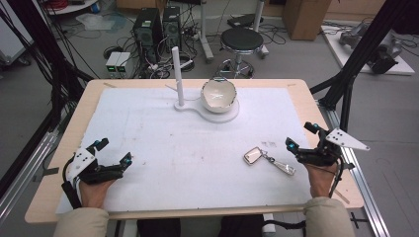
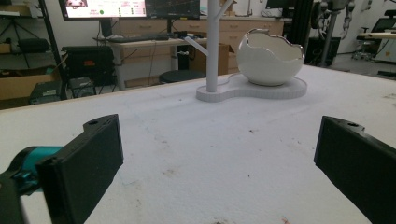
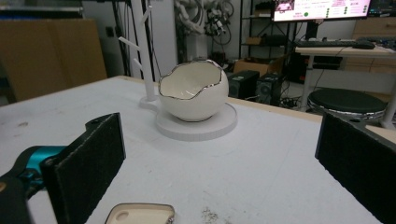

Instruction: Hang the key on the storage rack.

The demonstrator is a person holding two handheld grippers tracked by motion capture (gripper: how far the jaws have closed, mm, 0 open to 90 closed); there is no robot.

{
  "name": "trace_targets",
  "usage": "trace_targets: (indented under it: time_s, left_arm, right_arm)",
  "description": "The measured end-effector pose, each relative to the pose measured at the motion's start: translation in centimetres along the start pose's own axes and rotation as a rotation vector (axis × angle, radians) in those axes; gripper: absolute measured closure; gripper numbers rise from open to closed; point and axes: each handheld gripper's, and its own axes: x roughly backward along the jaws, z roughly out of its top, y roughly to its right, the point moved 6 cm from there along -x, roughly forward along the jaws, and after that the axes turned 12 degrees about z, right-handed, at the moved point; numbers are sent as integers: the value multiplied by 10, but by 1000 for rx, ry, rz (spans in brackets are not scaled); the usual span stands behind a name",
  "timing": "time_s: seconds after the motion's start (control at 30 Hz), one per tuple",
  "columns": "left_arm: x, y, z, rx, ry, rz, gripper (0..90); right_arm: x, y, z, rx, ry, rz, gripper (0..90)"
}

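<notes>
A white eggshell-shaped bowl (image 1: 218, 94) with a jagged silver rim sits on a white stand base (image 1: 228, 114) beside an upright white post (image 1: 177, 74) at the table's far middle; the bowl (image 2: 270, 57) (image 3: 193, 95) stands ahead in both gripper views. A keychain with a cream square tag (image 1: 253, 156) and a silver fob (image 1: 285, 167) lies on the white mat at the right. My right gripper (image 1: 300, 136) is open just right of it, and the tag's edge (image 3: 140, 214) peeks in below its left jaw. My left gripper (image 1: 114, 152) rests open at the front left, holding nothing.
The white mat (image 1: 188, 148) covers a wooden table (image 1: 69, 133). Beyond the far edge stand a black stool (image 1: 241, 40), computer towers (image 1: 148, 29) and cables on the floor. Black frame struts rise at both sides.
</notes>
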Motion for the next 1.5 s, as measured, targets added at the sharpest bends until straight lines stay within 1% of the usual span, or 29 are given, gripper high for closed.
trace_targets:
  time_s: [0.1,0.13,0.17,0.2,0.23,0.3,0.33,0.37,0.4,0.43,0.47,0.53,0.57,0.6,0.7,0.73,0.8,0.83,0.87,0.9,1.0,1.03,1.17,1.23,1.37,1.4,1.43,1.47,1.5]
  left_arm:
    - [0,0,0,0,0,0,17]
    - [0,0,0,0,0,0,17]
    - [0,0,0,0,0,0,17]
    - [0,0,0,-1,0,0,17]
    - [0,0,0,-1,0,0,17]
    - [0,0,0,0,0,-1,17]
    - [0,0,0,1,0,-1,17]
    - [0,0,0,-1,-2,-2,17]
    - [0,0,0,2,-4,-4,17]
    - [0,0,0,2,-4,-4,17]
    - [0,1,0,-2,-6,-5,17]
    - [0,0,0,4,-6,-4,17]
    - [0,0,0,4,-6,-4,17]
    - [-1,0,0,1,-8,-5,17]
    - [-1,0,0,2,-7,-5,17]
    - [-1,0,0,1,-7,-4,17]
    - [-1,0,0,1,-7,-5,17]
    - [-1,0,0,2,-7,-4,17]
    - [-1,0,0,2,-7,-4,17]
    - [-1,1,0,3,-6,-5,17]
    - [-1,1,0,-2,-8,-7,17]
    - [-1,1,0,-1,-9,-5,17]
    - [-1,0,0,-1,-10,-5,17]
    - [-1,0,0,-2,-11,-5,17]
    - [-1,1,0,-5,-14,-7,17]
    - [-1,1,0,-6,-15,-7,17]
    - [-1,1,0,-6,-14,-7,17]
    - [-1,1,0,-6,-14,-7,17]
    - [-1,1,0,-6,-15,-8,17]
  right_arm:
    - [6,-2,17,39,-40,8,7]
    - [8,-3,21,47,-51,18,15]
    - [10,-4,25,49,-67,32,45]
    - [11,-5,28,57,-86,54,51]
    - [13,-5,30,62,-106,61,51]
    - [15,-6,33,66,-154,86,51]
    - [16,-6,33,53,-182,101,51]
    - [16,-6,34,52,-207,108,51]
    - [16,-6,34,61,-239,116,51]
    - [16,-6,34,61,-239,116,51]
    - [15,-7,34,62,-295,141,51]
    - [13,-6,31,72,-377,166,51]
    - [13,-6,31,72,-377,166,51]
    - [11,-5,25,69,-445,186,51]
    - [7,-4,13,68,-545,213,51]
    - [7,-5,7,57,-583,221,51]
    - [5,-5,-2,62,-644,236,51]
    - [5,-6,-7,55,-674,242,51]
    - [5,-6,-7,55,-674,242,51]
    - [4,-5,-16,50,-720,258,51]
    - [2,-5,-27,41,-792,261,51]
    - [1,-5,-29,46,-813,267,51]
    - [-1,-6,-40,51,-899,263,51]
    - [-1,-6,-44,55,-928,268,56]
    - [-1,-7,-53,39,-992,274,72]
    - [-1,-7,-53,39,-992,274,72]
    - [-1,-7,-56,37,-1018,281,117]
    - [-1,-8,-57,32,-1020,286,149]
    - [-2,-8,-58,24,-1021,294,154]
